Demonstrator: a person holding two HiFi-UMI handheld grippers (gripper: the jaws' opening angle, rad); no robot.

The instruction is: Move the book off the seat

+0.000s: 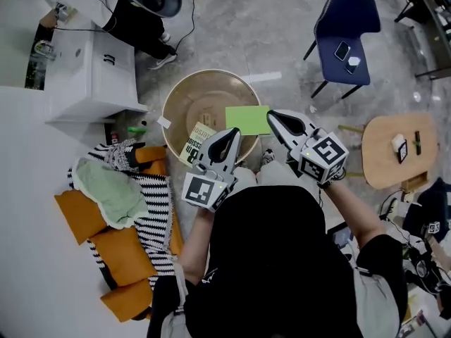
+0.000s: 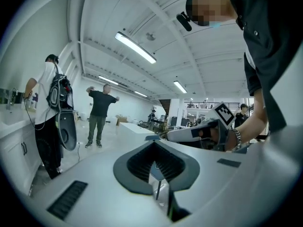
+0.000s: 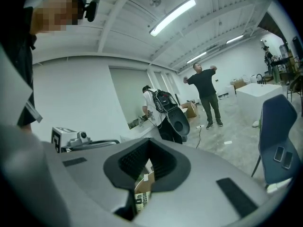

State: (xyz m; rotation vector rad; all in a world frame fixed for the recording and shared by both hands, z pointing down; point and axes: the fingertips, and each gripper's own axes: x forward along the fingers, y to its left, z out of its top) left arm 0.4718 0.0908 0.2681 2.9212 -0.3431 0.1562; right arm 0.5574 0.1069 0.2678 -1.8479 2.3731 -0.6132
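Above one seat (image 1: 204, 94), left tool (image 1: 234, 134) and right tool (image 1: 272, 116) grip one book (image 1: 246, 120).

So the person's wearing a black short-sleeved top (image 1: 275, 259), a silver link wristband (image 2: 236, 138) on the right wrist and a small black head camera (image 3: 90, 8). The pale grey plastic left gripper (image 1: 229, 135) and right gripper (image 1: 270, 115) look identical: dark ribbed pads (image 3: 135, 160), black strips (image 3: 232, 190) on the shell, white marker cube (image 1: 325, 151) with black squares.
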